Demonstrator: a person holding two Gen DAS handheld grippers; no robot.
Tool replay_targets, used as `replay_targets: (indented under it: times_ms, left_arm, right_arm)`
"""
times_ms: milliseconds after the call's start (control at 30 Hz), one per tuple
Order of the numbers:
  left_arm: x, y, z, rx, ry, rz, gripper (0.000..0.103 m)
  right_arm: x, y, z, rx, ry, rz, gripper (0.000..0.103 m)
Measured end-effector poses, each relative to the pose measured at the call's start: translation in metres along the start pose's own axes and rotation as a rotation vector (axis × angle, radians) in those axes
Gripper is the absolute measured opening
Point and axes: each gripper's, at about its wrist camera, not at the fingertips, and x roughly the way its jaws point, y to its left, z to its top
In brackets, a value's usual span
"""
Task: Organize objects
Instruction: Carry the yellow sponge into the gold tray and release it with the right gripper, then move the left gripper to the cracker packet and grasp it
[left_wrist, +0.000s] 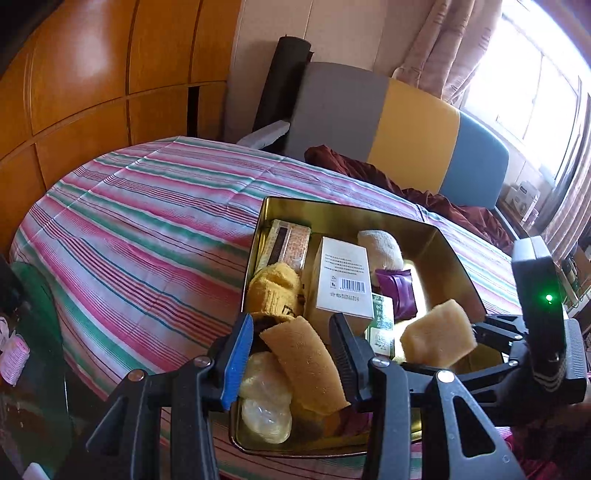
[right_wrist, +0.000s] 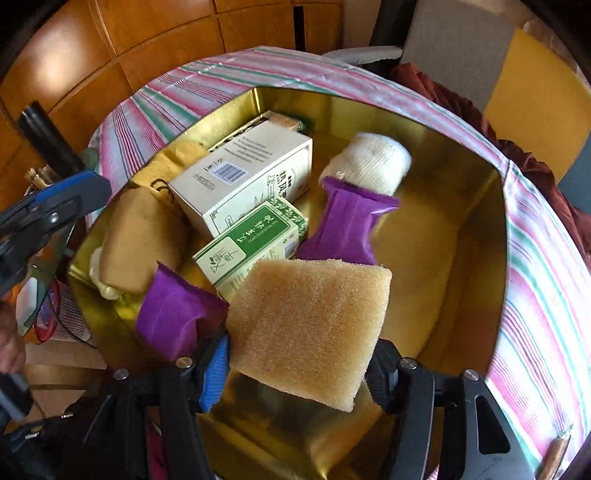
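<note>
An open gold tin (left_wrist: 369, 218) (right_wrist: 369, 110) sits on the striped bedspread. It holds a white box (left_wrist: 343, 280) (right_wrist: 243, 177), a green box (right_wrist: 251, 243), purple packets (right_wrist: 347, 225), a white sock roll (right_wrist: 376, 162) and a yellow sock (left_wrist: 273, 288). My right gripper (right_wrist: 299, 349) (left_wrist: 487, 336) is shut on a tan sponge (right_wrist: 306, 332) (left_wrist: 437, 336), held in the air over the tin. My left gripper (left_wrist: 291, 325) (right_wrist: 92, 201) hovers open at the tin's near left edge. A second tan sponge (left_wrist: 306, 365) (right_wrist: 144, 240) lies below it on a translucent lump (left_wrist: 264, 402).
The striped bedspread (left_wrist: 147, 221) stretches left and behind the tin. A maroon cloth (left_wrist: 369, 173) lies by the grey, yellow and blue headboard (left_wrist: 413, 129). Wooden wardrobe doors (left_wrist: 92, 74) stand at the back left. Clutter on a glass surface (left_wrist: 22, 350) sits at the left.
</note>
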Motion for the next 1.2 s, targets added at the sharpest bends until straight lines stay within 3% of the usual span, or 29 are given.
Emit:
replay_targets:
  times_ms: [100,167,367,500,733,933,1200]
  left_arm:
    - [0.001,-0.001,-0.001,-0.001,0.004,0.001,0.043]
    - [0.001,0.000,0.000,-0.002,0.002,0.003,0.043]
    - [-0.002,-0.003,0.000,0.005,-0.005,0.002,0.043]
    - [-0.003,-0.008,-0.001,0.021,-0.002,0.000,0.043]
    - [-0.012,-0.020,-0.004,0.068,-0.016,-0.002,0.043]
    - [-0.015,-0.026,-0.005,0.092,-0.018,-0.014,0.043]
    - [-0.016,-0.043,-0.008,0.144,-0.006,-0.026,0.043]
  right_arm:
    - [-0.002,0.000,-0.001,0.019,-0.026,0.021,0.082]
    - [-0.006,-0.003,-0.003,0.037,-0.039,0.028,0.085]
    - [-0.025,-0.009,-0.010,0.068,-0.100,0.040,0.084]
    - [-0.022,-0.003,-0.011,0.057,-0.106,0.044,0.069]
    - [-0.021,-0.004,-0.013,0.080,-0.117,0.061,0.068]
    - [-0.050,-0.018,-0.018,0.124,-0.196,0.089,0.081]
    - [-0.089,-0.058,-0.042,0.208,-0.254,0.015,0.087]
